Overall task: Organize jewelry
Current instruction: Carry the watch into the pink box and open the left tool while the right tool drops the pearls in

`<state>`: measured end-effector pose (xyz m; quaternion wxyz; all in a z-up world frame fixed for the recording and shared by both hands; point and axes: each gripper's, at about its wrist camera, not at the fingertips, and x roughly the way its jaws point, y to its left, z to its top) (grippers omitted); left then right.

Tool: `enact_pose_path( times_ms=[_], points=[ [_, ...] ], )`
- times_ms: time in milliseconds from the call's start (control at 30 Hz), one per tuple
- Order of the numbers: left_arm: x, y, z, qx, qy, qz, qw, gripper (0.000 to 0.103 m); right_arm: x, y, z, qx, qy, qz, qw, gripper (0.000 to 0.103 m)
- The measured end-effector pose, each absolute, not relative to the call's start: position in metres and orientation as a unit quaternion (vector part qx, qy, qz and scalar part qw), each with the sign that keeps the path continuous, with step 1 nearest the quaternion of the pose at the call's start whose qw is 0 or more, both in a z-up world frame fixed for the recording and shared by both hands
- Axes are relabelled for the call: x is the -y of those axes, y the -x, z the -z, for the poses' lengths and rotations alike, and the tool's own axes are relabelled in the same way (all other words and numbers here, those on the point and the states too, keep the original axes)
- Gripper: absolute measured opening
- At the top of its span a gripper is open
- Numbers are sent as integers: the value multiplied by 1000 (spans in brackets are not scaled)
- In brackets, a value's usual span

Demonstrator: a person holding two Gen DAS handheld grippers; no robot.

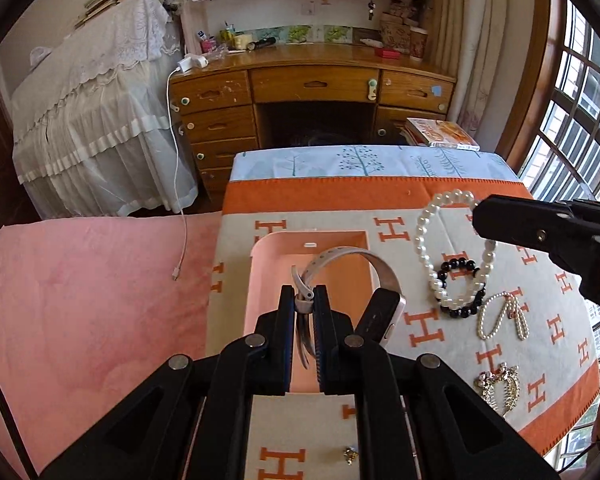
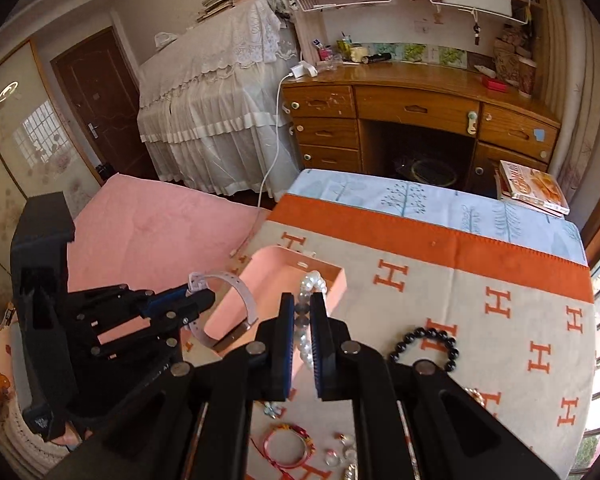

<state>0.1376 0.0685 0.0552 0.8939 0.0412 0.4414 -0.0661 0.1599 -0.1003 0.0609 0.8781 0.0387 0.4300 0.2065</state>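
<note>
My left gripper (image 1: pixel 304 300) is shut on the strap of a pale pink wristwatch (image 1: pixel 380 280) and holds it over the open pink box (image 1: pixel 268 264). The watch (image 2: pixel 244 300) and left gripper (image 2: pixel 192 300) also show in the right wrist view, above the box (image 2: pixel 284 268). My right gripper (image 2: pixel 303 308) is shut on a white pearl bracelet (image 2: pixel 312 280), lifted near the box's right wall. In the left wrist view the right gripper (image 1: pixel 476 216) grips that pearl bracelet (image 1: pixel 424 240), which hangs over a black bead bracelet (image 1: pixel 460 264).
On the orange-and-beige H-pattern cloth (image 1: pixel 432 208) lie a small pearl piece (image 1: pixel 500 316), a gold brooch (image 1: pixel 500 388), a black bead bracelet (image 2: pixel 424 344), a red string bracelet (image 2: pixel 288 444) and small rings (image 2: pixel 340 452). A pink bed (image 1: pixel 92 300) lies left; a wooden desk (image 1: pixel 312 84) stands behind.
</note>
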Motion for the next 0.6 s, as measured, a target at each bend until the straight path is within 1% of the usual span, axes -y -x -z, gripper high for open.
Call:
enact_pose_path(
  times_ms=[133,300,533,600],
  points=[
    [-81,-150,-35,-460,-39,60,885,6,72,-193,-38,-455,-53,-226,860,8],
    [-84,-165,2,-491,-39,64,868,7,48,-233,2,-505,-62,-232,829,8],
    [-86,-177,47,-524,-41,66,848,9,30,-260,52,-558,-48,-222,798,8],
    [-85,-178,54,-526,-50,62,847,19,29,-263,60,-569,-40,-206,795,8]
  ],
)
